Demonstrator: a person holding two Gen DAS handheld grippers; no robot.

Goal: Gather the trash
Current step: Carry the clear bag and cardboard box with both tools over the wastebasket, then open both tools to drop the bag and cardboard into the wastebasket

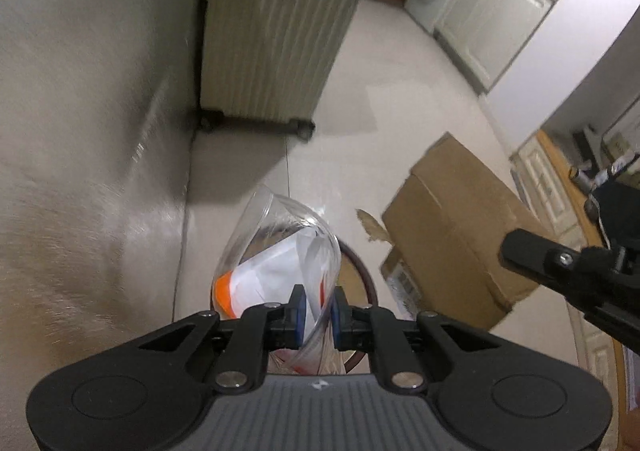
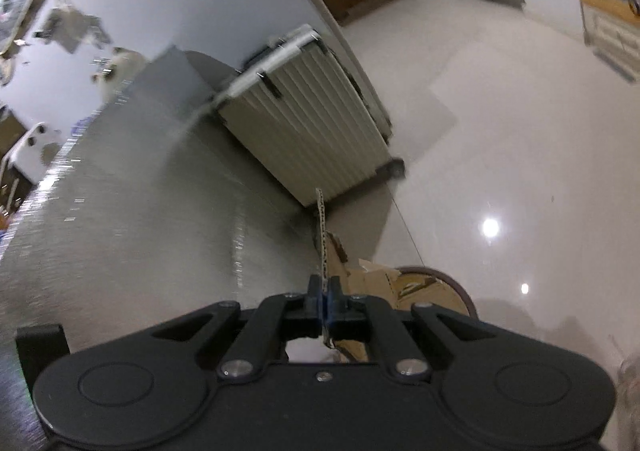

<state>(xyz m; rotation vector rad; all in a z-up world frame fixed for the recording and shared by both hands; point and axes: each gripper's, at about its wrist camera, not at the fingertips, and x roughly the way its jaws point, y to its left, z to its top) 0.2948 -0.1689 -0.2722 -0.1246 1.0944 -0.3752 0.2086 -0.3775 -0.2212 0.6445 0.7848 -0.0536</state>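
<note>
We are over a pale tiled floor [image 1: 400, 99], with a ribbed suitcase [image 1: 272, 43] standing against the wall ahead and a big cardboard box [image 1: 452, 227] on the floor to the right in the left wrist view. Directly beneath both tools sits a round bin with a dark rim [image 1: 362, 267], already holding torn cardboard scraps [image 2: 380, 279].

The relation that matters: the bin lies just below and slightly ahead of both tools, so each load wants to go down, not sideways. Our left tool [image 1: 318, 315] looks the more centred over the opening.

The left tool is clenched on a clear plastic bag [image 1: 280, 247] with white paper and something orange inside; the bag stands up ahead of the fingers. Our right tool [image 2: 324, 305] is clamped on a thin cardboard strip [image 2: 322, 235], seen edge-on, its long axis running straight ahead from the fingers.
</note>
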